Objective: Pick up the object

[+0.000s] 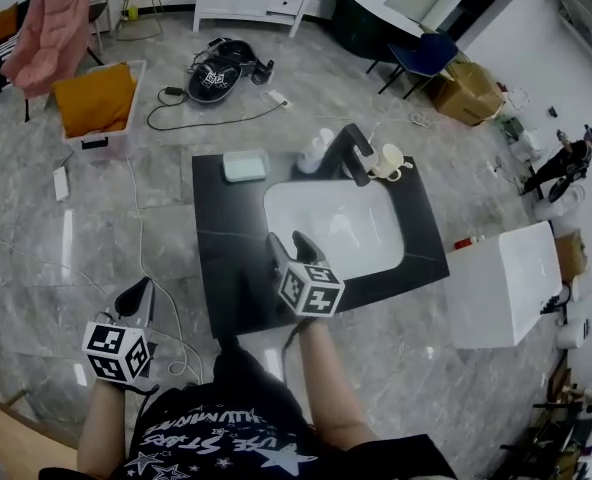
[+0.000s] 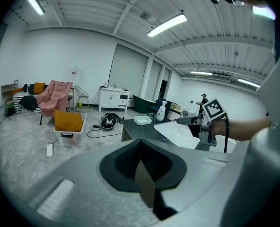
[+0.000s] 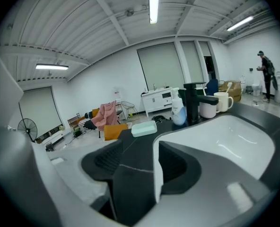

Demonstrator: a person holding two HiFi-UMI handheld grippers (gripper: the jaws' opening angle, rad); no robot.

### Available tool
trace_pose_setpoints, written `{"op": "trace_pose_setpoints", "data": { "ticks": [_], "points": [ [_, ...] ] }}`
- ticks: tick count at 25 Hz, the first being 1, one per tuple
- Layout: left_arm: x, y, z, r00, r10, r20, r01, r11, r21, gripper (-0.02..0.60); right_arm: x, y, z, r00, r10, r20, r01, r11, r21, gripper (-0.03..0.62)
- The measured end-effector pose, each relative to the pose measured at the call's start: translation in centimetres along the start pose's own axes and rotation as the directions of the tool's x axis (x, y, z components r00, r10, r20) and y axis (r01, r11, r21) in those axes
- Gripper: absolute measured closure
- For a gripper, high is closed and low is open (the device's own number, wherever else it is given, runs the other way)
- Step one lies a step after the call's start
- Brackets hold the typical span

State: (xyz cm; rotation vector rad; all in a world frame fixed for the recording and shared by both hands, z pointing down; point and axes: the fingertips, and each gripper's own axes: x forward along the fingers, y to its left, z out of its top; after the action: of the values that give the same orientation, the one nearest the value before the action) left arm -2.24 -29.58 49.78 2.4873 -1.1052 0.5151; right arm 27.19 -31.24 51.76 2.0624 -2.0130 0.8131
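Right hand-held gripper [image 1: 286, 239] open and empty over the front of the table [image 1: 221, 258]; left hand-held gripper [image 1: 142, 290] closed on nothing, off to the table's left.
The pale green dish [image 1: 244, 165] lies at the table's far edge, well apart from both grippers. A white bottle [image 1: 316, 150] stands between it and the black faucet [image 1: 354, 153], with a cream mug [image 1: 390, 160] beyond and the white sink [image 1: 346, 228] in front.
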Motion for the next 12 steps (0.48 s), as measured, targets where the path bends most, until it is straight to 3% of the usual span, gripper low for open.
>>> {"op": "trace_pose_setpoints", "data": {
  "ticks": [12],
  "points": [
    [8.2, 1.8, 3.1, 0.995, 0.093, -0.023, -0.094, 0.995, -0.039, 0.572, 11.9, -3.2, 4.1, 0.994, 0.061, -0.092, -0.063, 0.998, -0.017, 0.352]
  ]
}}
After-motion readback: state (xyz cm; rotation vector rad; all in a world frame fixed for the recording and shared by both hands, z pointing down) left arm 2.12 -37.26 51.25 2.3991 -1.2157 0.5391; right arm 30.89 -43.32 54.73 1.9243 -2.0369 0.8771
